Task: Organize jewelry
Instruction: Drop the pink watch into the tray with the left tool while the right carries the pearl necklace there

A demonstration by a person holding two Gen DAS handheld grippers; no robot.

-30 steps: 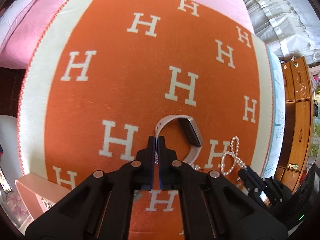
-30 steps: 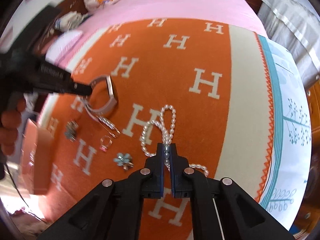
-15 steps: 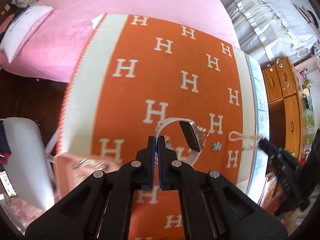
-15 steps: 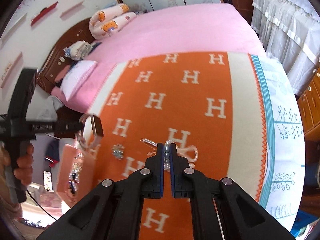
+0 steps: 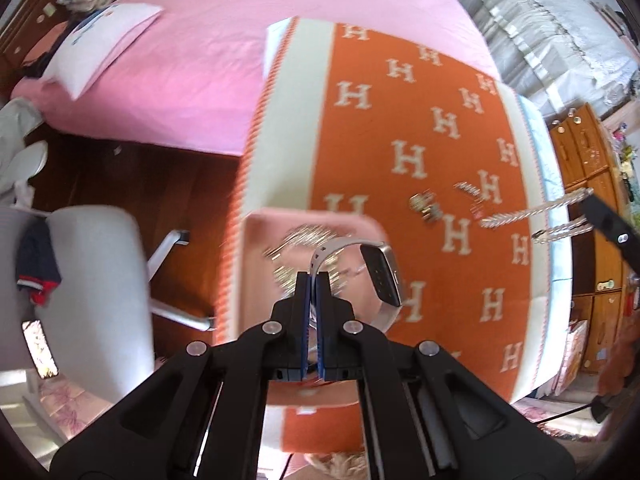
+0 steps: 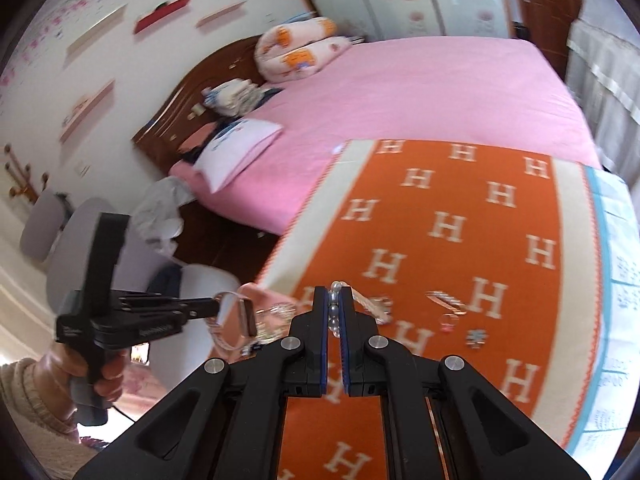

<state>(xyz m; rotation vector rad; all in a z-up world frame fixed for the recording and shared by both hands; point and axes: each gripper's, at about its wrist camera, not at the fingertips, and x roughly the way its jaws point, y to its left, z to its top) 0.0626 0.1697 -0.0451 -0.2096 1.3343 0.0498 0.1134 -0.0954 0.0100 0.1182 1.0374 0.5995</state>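
The left gripper [image 5: 313, 280] pinches the strap of a watch [image 5: 376, 276] in the air above the pink tray [image 5: 256, 232], while the right gripper [image 6: 333, 300] pinches a pearl necklace [image 6: 335, 312] lifted off the orange blanket [image 6: 460, 208]. The step looks like carrying both to the tray; next, lowering the watch in and letting go. The blanket repeats a white letter H; other writing is too blurred to read.

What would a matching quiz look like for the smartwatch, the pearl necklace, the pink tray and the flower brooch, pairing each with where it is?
Things:
1. smartwatch
2. pearl necklace
3. pink tray
4. flower brooch

Places:
A. lying loose on the orange blanket
B. clamped in the right gripper
C. held by its strap in the left gripper
D. at the blanket's edge, holding jewelry

Pairs: 1-C, 2-B, 3-D, 4-A
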